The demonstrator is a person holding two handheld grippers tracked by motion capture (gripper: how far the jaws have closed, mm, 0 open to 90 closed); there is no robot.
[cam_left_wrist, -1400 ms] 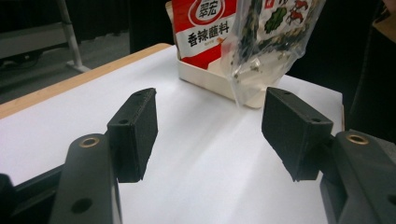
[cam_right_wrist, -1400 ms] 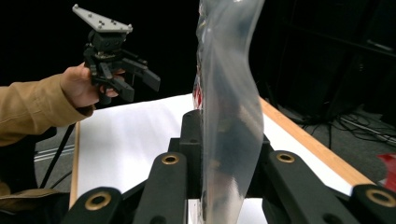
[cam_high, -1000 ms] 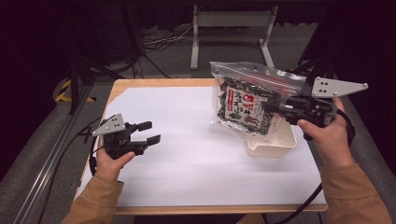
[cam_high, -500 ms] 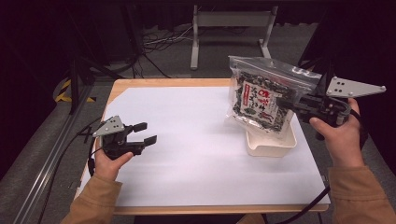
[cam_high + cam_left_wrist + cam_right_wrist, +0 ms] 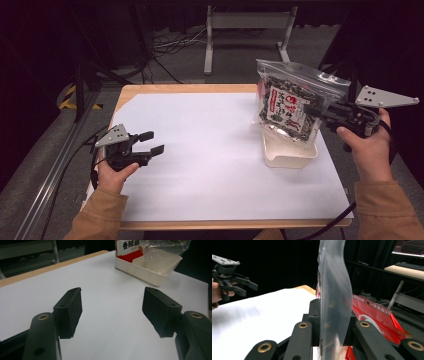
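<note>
1. Right tongs (image 5: 320, 111) are clamped on the side edge of a clear zip bag (image 5: 292, 102) of dark snacks. The right gripper view shows the plastic film (image 5: 334, 302) pinched flat between the two black jaws, so the grip is on the bag wall, not on the contents.
2. The bag hangs upright, bottom edge resting in or just over the shallow cream tray (image 5: 290, 152) at the right side of the desk (image 5: 210, 150). Can't tell whether it's actually touching the tray floor. The left gripper view shows the lower end of the bag inside the tray (image 5: 150, 265).
3. My read on the edge pinch: it lets the weight of the contents pull the bag vertical, so the bottom goes into the tray first (a flat grip across the middle would block the tray rim).
4. Left tongs (image 5: 152, 142) are wide apart with nothing between them, held low over the white sheet at the left, well apart from bag and tray. The left gripper view confirms it: both pads (image 5: 70, 312) are clear, bare paper between.
5. The left hand (image 5: 112, 172) looks parked on standby. It's pointed toward the tray, so probably ready to steady the tray or bag if needed.
6. Risk, as I judge it: thin film in a narrow pinch can slip, and a top-heavy bag could tip out of such a shallow tray on release.
</note>
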